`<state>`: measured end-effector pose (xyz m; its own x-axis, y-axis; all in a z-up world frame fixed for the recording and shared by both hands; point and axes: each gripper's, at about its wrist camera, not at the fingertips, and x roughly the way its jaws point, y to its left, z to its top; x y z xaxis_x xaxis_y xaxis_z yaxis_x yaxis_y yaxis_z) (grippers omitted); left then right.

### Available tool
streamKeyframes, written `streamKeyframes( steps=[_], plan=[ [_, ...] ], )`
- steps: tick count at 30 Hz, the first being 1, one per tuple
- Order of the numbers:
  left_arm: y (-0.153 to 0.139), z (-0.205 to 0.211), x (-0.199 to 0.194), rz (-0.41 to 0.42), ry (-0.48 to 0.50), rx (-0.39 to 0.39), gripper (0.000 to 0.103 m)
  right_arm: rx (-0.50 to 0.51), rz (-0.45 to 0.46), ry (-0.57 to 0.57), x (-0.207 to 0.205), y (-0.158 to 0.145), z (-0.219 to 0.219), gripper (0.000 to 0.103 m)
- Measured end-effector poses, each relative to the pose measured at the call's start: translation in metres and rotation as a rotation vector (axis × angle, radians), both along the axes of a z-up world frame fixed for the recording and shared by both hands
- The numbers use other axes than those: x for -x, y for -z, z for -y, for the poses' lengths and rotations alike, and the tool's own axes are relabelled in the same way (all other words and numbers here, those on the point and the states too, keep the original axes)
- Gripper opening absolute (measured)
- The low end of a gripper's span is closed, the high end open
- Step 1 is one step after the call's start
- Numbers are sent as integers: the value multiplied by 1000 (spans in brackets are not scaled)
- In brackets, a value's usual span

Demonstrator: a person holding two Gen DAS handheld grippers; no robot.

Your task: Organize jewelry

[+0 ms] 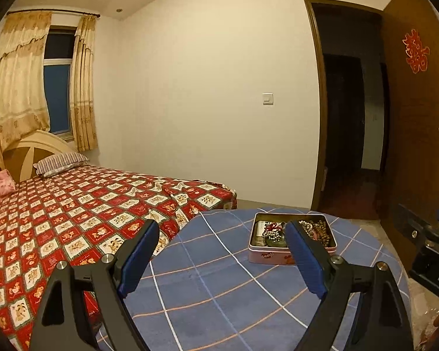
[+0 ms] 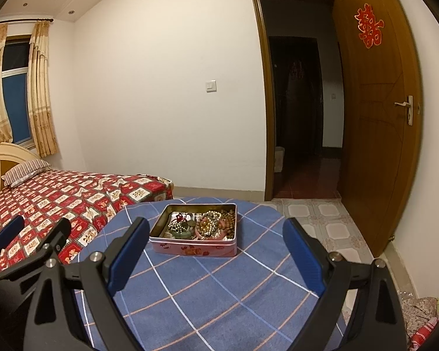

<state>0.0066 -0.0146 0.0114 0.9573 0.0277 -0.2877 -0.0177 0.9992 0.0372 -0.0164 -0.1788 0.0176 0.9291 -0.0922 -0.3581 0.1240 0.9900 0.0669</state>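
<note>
The jaws of both grippers are held spread wide, with nothing between the pads. The left gripper (image 1: 222, 256) and the right gripper (image 2: 216, 253) are poised above the blue checked tablecloth (image 2: 219, 292). The open tin (image 2: 193, 247), heaped with bead bracelets (image 2: 216, 222), is set ahead near the far edge, its long axis crosswise. It is judged nearer the right gripper, being right of the left gripper's line.

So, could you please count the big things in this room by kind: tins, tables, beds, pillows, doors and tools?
Tin with jewelry: 1
Table with blue checked cloth: 1
Bed: 1
Striped pillow: 1
Wooden door: 1
Tools: 2, the left tool and the right tool, both open and empty
Total: 7
</note>
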Motion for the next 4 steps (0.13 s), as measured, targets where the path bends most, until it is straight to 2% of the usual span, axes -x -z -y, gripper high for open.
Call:
streamKeyframes(
  steps=[4],
  plan=[
    [3, 0, -5, -23, 11, 9, 88, 1, -11, 8, -3, 2, 2, 95]
  ],
)
